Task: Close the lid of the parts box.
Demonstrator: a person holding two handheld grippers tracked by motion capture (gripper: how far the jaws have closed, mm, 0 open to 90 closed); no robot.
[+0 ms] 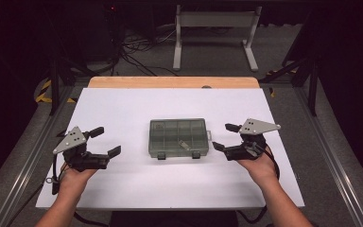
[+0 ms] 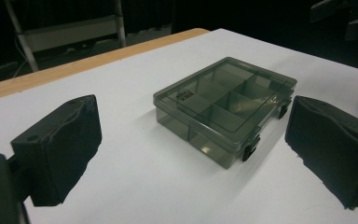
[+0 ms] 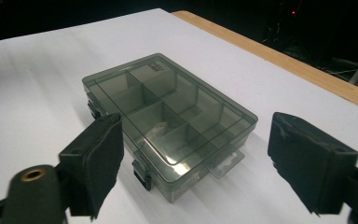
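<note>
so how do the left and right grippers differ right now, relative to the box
The left gripper sits well apart from the compartment box, with bare table between; the right gripper sits much nearer, its jaws just off the box's tabbed end. The left gripper's grey plate tilts toward the table's left edge; the right gripper's lies nearly flat. Both are open, hold nothing, and point inward at the closed box.

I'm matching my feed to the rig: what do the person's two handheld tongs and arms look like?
Both tongs are black. The left tongs and right tongs each carry a grey three-cornered plate on top, dotted with small dark holes. The pads are blocky, wrapped in black, frayed-looking material. A dark cable trails from the left one, and another from the right. The forearms are bare, no sleeves in sight.
</note>
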